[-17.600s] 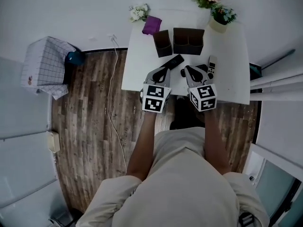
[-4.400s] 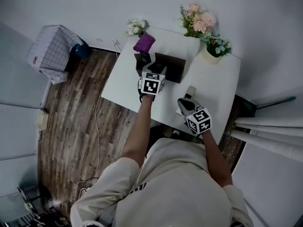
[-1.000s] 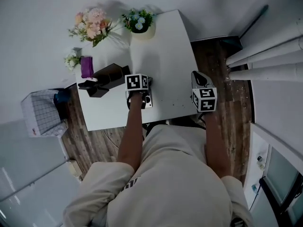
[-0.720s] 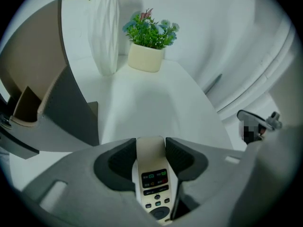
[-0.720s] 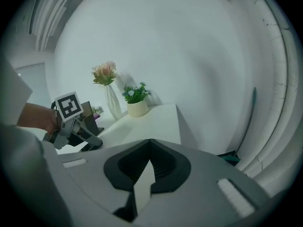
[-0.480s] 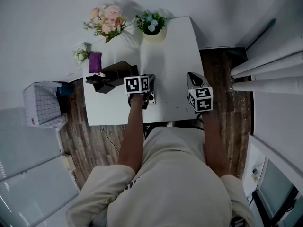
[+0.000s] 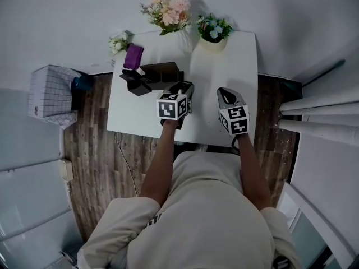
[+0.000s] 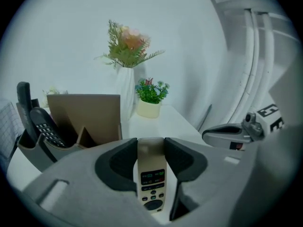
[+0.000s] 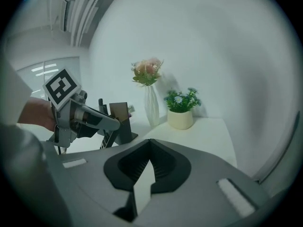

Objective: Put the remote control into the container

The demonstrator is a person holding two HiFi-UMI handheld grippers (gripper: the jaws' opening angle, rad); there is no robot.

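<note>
Our left gripper has just been closing its jaws and clamps the pale remote control over the white table, near the brown container. Our right gripper is closed and holds nothing.

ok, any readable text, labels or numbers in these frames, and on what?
No text here can be quoted as read.
On the pale gold remote control: green and red screen marks and button legends, too blurred to read.
On the black keypad remote in the dark container: key labels too small to read.
On the black-and-white marker cubes: square patterns only, no words.
</note>
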